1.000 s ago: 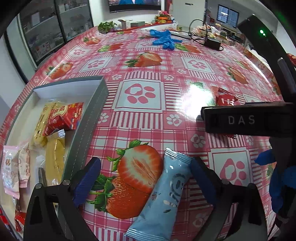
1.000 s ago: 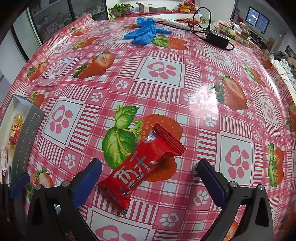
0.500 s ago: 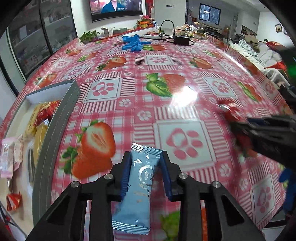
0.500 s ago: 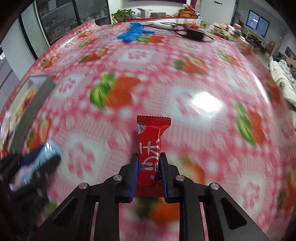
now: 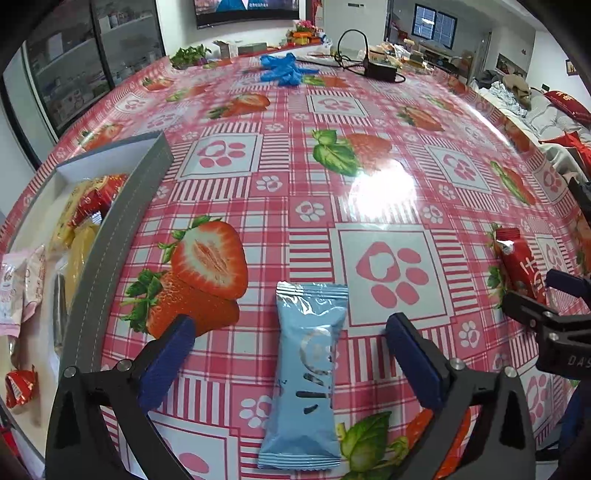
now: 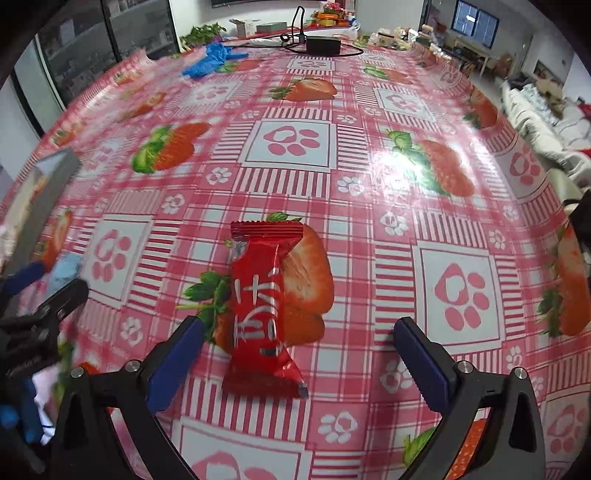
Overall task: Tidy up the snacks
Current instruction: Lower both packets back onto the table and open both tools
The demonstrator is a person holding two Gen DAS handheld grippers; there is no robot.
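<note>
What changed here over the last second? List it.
Both grippers clamped their packets, dragged them across the table, and are opening again: left gripper freed the blue packet, right gripper the red packet. Both packets now lie straightened. The box stayed put.

Table covered by glossy pink plaid oilcloth with strawberry and paw prints; ceiling-light glare on it. Glass-door cabinets along left wall, wall screen behind. Window far right, sofa with bedding beside.
</note>
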